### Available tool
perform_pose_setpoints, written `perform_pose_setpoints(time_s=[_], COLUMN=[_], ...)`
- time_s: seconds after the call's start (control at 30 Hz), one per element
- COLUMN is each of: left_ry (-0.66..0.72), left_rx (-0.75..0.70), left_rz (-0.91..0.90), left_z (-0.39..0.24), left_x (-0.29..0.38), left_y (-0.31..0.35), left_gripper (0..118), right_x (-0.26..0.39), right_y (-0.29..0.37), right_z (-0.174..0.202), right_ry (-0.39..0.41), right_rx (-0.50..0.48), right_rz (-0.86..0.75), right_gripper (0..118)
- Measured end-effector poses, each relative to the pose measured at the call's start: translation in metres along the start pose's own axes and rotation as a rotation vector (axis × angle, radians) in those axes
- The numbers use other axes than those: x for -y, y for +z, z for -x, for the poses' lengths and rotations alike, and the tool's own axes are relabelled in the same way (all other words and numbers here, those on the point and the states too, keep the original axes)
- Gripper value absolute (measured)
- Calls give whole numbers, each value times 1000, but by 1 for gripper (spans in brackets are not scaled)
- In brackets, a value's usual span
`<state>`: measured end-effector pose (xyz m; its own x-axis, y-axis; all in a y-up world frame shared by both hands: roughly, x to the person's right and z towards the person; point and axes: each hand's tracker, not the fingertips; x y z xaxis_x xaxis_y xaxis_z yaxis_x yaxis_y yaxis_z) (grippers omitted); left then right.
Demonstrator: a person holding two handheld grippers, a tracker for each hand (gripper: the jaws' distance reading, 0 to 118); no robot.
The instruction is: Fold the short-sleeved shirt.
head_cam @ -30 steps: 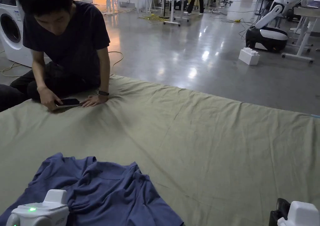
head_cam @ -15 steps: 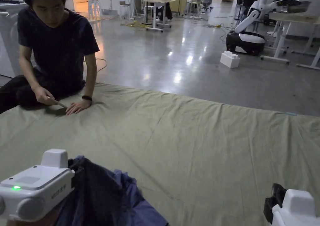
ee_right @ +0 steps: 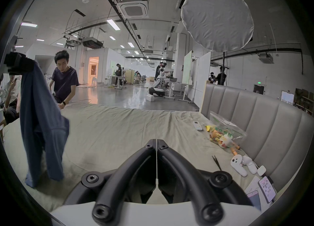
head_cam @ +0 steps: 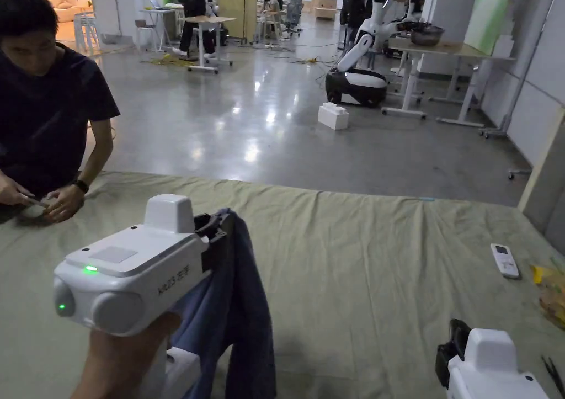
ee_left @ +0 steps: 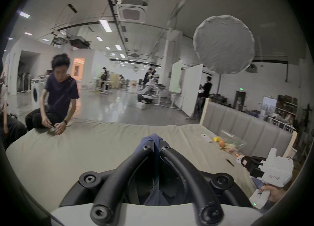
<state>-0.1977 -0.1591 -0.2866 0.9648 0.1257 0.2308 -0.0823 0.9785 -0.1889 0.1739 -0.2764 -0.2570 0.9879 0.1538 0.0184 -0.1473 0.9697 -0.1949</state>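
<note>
Blue shirt [head_cam: 237,306] hangs bunched above green sheet [head_cam: 358,262] | left gripper [ee_left: 156,146] clamped on its top fold | right gripper [ee_right: 156,144] closed, empty | advice: right should pinch a shoulder or hem, then spread flat before folding.

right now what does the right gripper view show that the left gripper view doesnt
The right gripper view alone shows the blue shirt hanging full length from the left gripper, the white controllers by the grey headboard, and the right gripper with its jaws closed on nothing. The left gripper view alone shows the shirt bunched between its own closed jaws. Both share the olive sheet, the white remote and the snack bag.
</note>
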Motion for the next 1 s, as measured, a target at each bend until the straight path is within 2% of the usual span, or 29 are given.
perform_pose_setpoints(time_s=[0.13,0.3,0.57,0.6,0.67,0.7,0.73,0.8,0.83,0.9,1.0], left_ry=[12,-14,1,4,6,3,-3,-13,-17,-7,-3], left_rx=[137,247,260,255,269,270,271,251,226,179,65], left_rz=[35,125,417,440,485,491,500,484,449,394,273], left_z=[-45,-99,-146,-146,-148,-147,-145,-138,-132,-116,-92], left_x=[9,53,154,164,180,184,187,187,183,172,151], left_y=[-25,-45,-65,-64,-58,-55,-51,-43,-38,-34,-23], left_gripper=[5,5,8,14,39,44,44,76,85,91,91], right_x=[0,5,20,22,26,28,29,29,29,27,19], right_y=[7,14,22,22,23,23,23,22,21,20,17], right_z=[-23,-46,-57,-56,-54,-53,-51,-46,-44,-39,-31], right_ry=[-12,-32,-32,-31,-28,-26,-22,-14,-11,-9,-19], right_rx=[41,89,115,111,101,97,91,77,69,56,46], right_rz=[-3,9,49,57,70,75,79,85,86,81,62], right_gripper=[1,1,1,1,1,1,1,1,1,1,1])
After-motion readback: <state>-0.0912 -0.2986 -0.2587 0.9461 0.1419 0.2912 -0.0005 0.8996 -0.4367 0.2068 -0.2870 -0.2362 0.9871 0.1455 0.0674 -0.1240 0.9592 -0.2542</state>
